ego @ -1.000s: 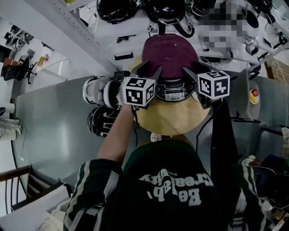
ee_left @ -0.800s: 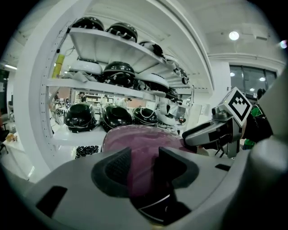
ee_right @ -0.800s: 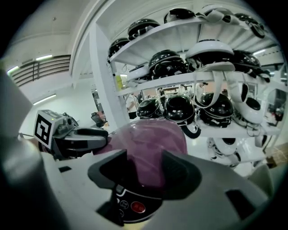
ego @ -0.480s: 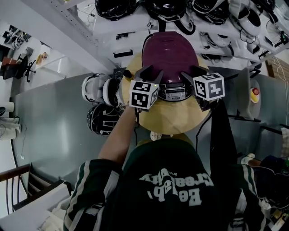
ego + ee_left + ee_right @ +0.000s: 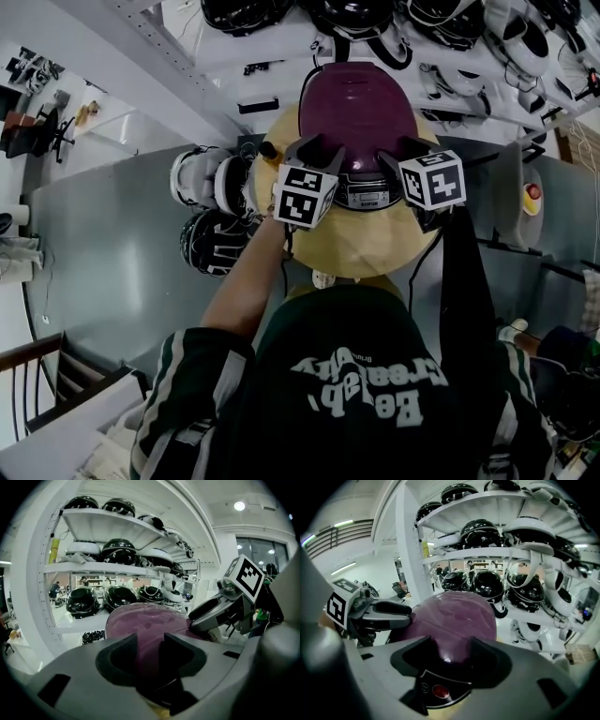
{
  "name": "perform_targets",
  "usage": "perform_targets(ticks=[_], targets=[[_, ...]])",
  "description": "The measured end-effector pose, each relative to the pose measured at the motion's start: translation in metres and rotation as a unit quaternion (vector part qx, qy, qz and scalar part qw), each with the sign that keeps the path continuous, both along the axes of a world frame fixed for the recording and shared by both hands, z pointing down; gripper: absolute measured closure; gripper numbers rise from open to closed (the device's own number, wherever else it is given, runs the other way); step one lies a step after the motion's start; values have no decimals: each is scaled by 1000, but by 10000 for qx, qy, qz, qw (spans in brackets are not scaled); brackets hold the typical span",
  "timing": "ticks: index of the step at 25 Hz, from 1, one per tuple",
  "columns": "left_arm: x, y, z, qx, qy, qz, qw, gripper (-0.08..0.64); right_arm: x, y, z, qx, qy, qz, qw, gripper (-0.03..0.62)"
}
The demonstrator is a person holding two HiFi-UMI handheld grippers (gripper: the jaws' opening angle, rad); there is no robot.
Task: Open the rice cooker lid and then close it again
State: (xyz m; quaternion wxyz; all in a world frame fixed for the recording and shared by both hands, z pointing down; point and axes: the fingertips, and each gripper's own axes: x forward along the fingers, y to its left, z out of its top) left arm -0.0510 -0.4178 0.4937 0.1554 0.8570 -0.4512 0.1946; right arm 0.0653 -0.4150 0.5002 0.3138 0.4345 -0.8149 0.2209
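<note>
The rice cooker stands on a round wooden table, its purple lid down. Both grippers hover at its front edge, one on each side of the control panel. My left gripper is by the lid's front left; its jaws are closing with nothing pinched, and the lid shows through the gap. My right gripper is by the front right; its jaws are opening over the panel's red button, apart from the lid.
White and black helmets lie left of the table on the grey floor. Behind the cooker, white shelves hold more helmets. A stand with a red button is at the right.
Both grippers have sunk a little toward the cooker's front edge, and the left one has shifted slightly right. The lid has stayed down.
</note>
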Motion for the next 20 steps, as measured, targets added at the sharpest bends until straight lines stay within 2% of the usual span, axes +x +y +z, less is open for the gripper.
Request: perform_targets(ticks=[11,20], targets=[[-1,1,0,104,89,-82,9999,391,-1,1,0,47,9,66,10000,330],[-2,2,0,108,141,-124,9998,394,0,3,-1,225,-182,273,9992,331]])
